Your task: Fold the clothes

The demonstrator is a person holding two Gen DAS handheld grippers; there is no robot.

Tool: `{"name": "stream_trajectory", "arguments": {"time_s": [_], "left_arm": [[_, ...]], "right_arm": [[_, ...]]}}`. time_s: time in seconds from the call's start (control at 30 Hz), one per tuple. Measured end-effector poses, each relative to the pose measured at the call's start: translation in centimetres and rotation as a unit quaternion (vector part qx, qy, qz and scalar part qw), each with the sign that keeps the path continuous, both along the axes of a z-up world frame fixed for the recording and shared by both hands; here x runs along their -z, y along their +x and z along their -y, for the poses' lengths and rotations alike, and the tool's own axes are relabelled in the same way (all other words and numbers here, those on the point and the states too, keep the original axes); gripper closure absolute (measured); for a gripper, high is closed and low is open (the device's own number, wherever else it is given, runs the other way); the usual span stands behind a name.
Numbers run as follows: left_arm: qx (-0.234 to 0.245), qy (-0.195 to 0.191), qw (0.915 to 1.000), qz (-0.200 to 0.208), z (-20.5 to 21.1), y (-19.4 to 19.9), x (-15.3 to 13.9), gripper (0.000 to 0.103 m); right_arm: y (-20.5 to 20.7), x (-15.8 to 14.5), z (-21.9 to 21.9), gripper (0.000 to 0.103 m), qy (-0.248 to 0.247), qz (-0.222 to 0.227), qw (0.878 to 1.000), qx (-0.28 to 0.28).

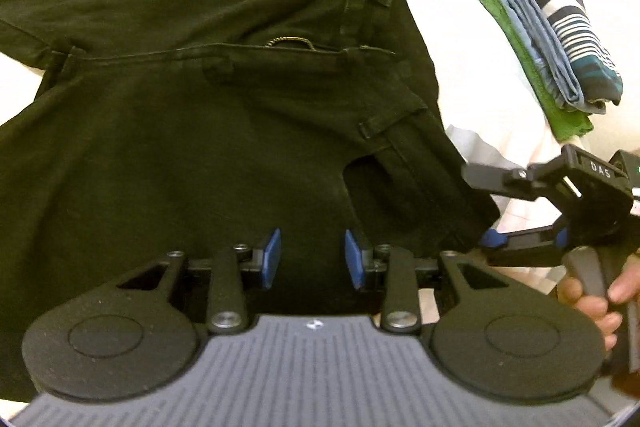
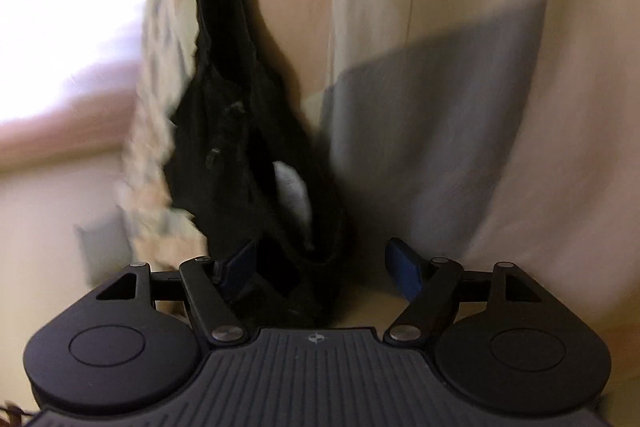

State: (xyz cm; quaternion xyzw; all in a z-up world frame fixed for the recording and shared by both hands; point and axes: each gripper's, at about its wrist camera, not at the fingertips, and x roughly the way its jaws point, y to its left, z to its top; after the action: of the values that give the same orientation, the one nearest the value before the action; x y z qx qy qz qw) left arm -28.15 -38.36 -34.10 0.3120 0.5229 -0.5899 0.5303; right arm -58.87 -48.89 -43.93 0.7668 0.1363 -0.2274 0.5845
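Observation:
Black trousers (image 1: 208,99) lie spread on a pale bed sheet (image 1: 496,155), waistband toward the right. My left gripper (image 1: 313,259) hovers over the near part of the trousers, jaws open, blue pads (image 1: 271,258) apart with nothing between them. My right gripper (image 1: 486,205) shows in the left wrist view at the trousers' right edge, jaws open around the cloth edge. In the blurred right wrist view, my right gripper (image 2: 326,265) is open, with the trousers (image 2: 240,131) edge-on between its blue pads (image 2: 404,267).
A stack of folded clothes (image 1: 556,39), striped on top, blue and green below, lies to the right of the trousers. The bed cover (image 2: 440,67) has beige, white and grey patches. A hand (image 1: 596,303) holds the right gripper's handle.

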Motion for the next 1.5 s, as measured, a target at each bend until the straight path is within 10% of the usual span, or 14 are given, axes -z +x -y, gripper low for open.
{"name": "stream_trajectory", "arguments": {"time_s": [0.07,0.13,0.2,0.57,0.77,0.83,0.97,1.07,1.23,1.37,1.5], "left_arm": [[0.001,0.000,1.0000,0.007,-0.1,0.2,0.2,0.073],[0.002,0.000,0.9999,0.015,0.0,0.3,0.5,0.073],[0.003,-0.002,0.9998,0.019,0.3,0.5,0.6,0.073],[0.020,-0.016,0.9984,-0.051,1.2,-0.5,-0.6,0.067],[0.021,0.021,0.9967,-0.076,0.2,1.5,0.9,0.069],[-0.001,0.007,0.9979,-0.064,-0.1,4.9,-0.1,0.068],[-0.074,-0.028,0.9966,-0.024,-0.2,14.1,-2.0,0.067],[-0.164,-0.038,0.9855,0.021,0.1,23.7,-2.2,0.061],[-0.289,-0.051,0.9559,0.020,1.2,40.3,-1.5,0.061],[-0.365,-0.080,0.9274,0.000,3.3,51.8,-1.8,0.061],[-0.443,-0.098,0.8897,-0.048,5.9,59.7,-0.4,0.060]], "right_arm": [[1.2,0.0,-0.3,0.032,-0.030,-0.025,0.999,0.010],[2.3,-0.1,-0.3,0.077,-0.054,-0.063,0.996,0.017],[2.6,0.2,-0.1,0.087,-0.045,-0.071,0.996,0.031],[-0.7,-8.7,-0.1,0.094,-0.172,-0.155,0.973,-0.001],[-4.0,-2.3,-0.4,0.070,-0.022,-0.188,0.981,0.034],[-3.2,-4.4,0.1,0.048,-0.055,-0.236,0.970,0.004],[-1.5,-8.0,0.3,0.035,-0.111,-0.337,0.935,0.008],[-0.6,-9.9,-0.7,0.027,-0.112,-0.389,0.905,0.128],[2.5,-10.9,-2.1,0.026,-0.115,-0.242,0.929,0.255],[13.3,-9.0,-2.5,0.026,-0.105,-0.069,0.966,0.226],[24.7,-4.6,-3.7,0.030,-0.022,0.037,0.974,0.224]]}}
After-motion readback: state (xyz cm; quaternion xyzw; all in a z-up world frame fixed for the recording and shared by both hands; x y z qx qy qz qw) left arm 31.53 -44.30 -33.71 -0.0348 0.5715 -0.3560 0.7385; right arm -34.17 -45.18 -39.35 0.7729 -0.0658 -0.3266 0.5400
